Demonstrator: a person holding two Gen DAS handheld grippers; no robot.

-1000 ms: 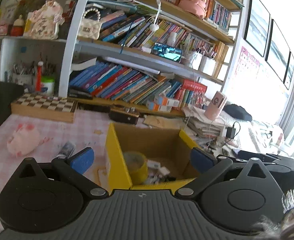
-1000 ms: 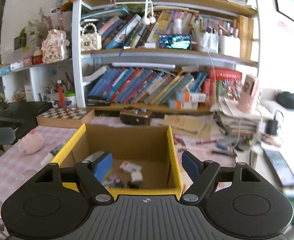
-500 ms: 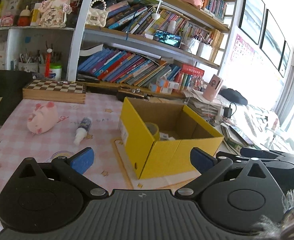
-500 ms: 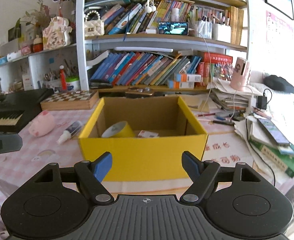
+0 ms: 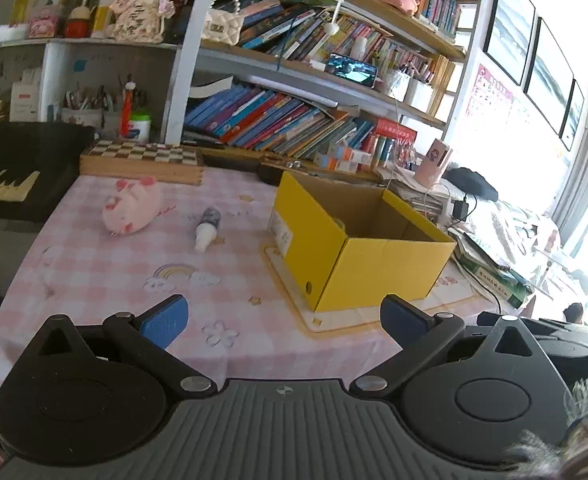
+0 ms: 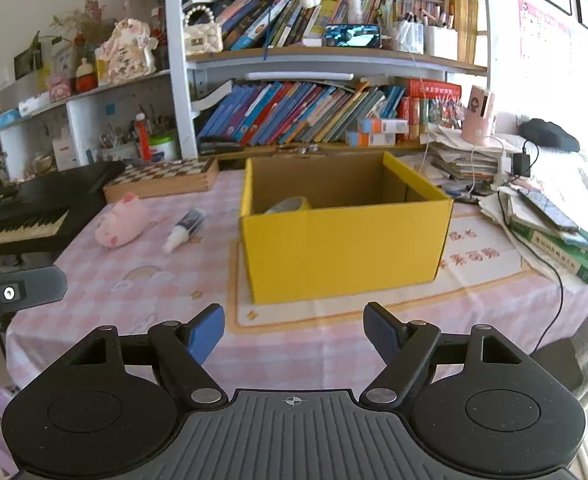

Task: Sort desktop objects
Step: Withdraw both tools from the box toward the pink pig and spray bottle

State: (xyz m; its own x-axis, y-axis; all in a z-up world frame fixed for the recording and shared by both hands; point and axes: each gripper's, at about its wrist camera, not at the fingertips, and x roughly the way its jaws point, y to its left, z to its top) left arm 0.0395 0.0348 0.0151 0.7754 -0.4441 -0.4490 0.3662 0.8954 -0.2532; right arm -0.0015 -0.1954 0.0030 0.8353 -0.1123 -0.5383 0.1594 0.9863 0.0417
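A yellow cardboard box (image 5: 377, 264) stands open on the pink checked tablecloth; it also shows in the right wrist view (image 6: 345, 240), with a tape roll (image 6: 290, 204) inside. A pink pig plush (image 5: 132, 210) and a small glue bottle (image 5: 208, 230) lie left of the box; the plush (image 6: 122, 222) and the bottle (image 6: 184, 228) also show in the right wrist view. My left gripper (image 5: 284, 316) is open and empty, held back from the table's near edge. My right gripper (image 6: 294, 330) is open and empty, in front of the box.
A wooden chessboard (image 5: 142, 158) lies at the back of the table below bookshelves (image 5: 294, 120). A black keyboard (image 6: 22, 216) stands at the left. Stacked books and papers (image 6: 549, 224) with cables lie right of the box. A pink cup (image 6: 479, 120) stands behind.
Both grippers have pulled back and up from over the box towards the table's near edge. Both stay open and empty. The objects on the table have not moved.
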